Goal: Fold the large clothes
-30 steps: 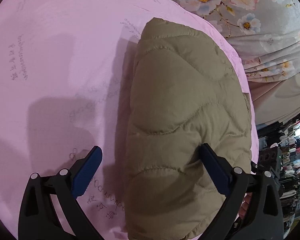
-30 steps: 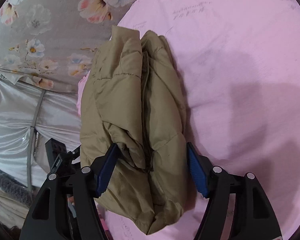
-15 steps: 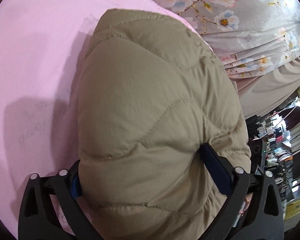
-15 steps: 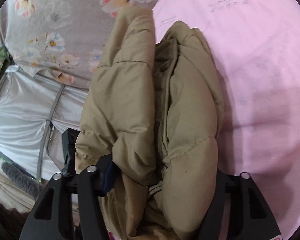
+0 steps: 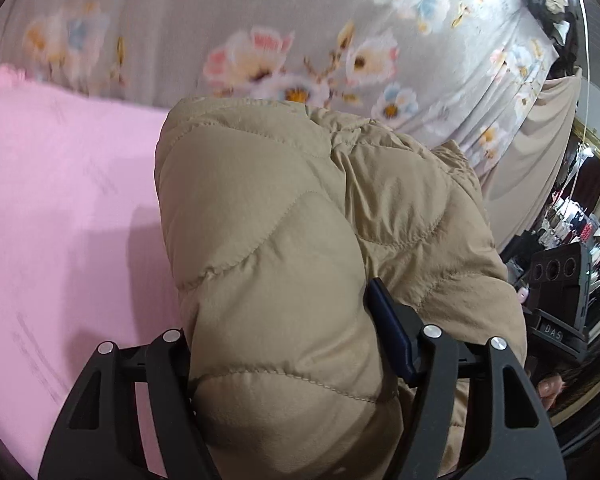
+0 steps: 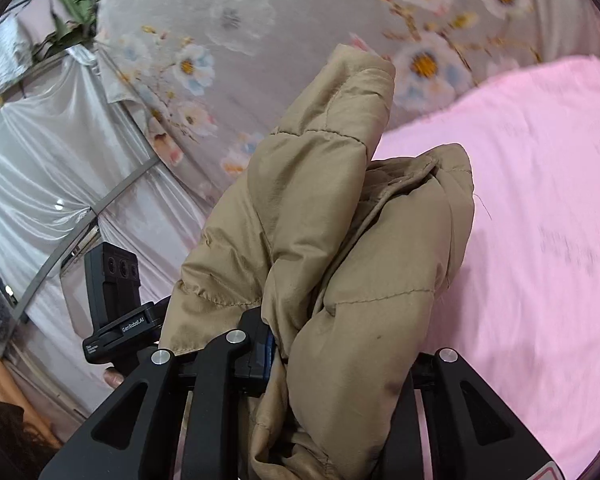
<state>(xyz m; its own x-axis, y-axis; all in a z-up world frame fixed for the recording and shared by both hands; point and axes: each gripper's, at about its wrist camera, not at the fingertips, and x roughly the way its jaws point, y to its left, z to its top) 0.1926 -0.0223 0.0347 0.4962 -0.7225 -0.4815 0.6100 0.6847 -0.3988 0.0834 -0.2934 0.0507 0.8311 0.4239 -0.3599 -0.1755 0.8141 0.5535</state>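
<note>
Tan quilted fabric fills both views: a folded puffer jacket (image 5: 292,264) is held as one thick bundle, each end clamped between the fingers of a claw. In the left wrist view the left claw (image 5: 284,356) is closed on one end of the bundle, padding bulging up and over its blue-padded right finger (image 5: 392,336), while the other finger is hidden behind the fabric. In the right wrist view the right claw (image 6: 340,344) is squeezed on the opposite end of the puffer jacket (image 6: 340,240), where the stacked layers and the open edges of the fold are seen.

The grip at both ends is judged to keep the folded layers from springing apart, as puffy filling tends to do. The bundle is carried in front of both claws and appears lifted clear of the pink sheet (image 5: 60,200), which lies to the left of the left claw and to the right of the right claw (image 6: 540,200). A floral grey cloth (image 5: 260,20) is seen ahead of both. Both claws are pointed forward and slightly downward. Part of the other claw's handle and camera housing (image 6: 112,280) is seen left of the right claw.
</note>
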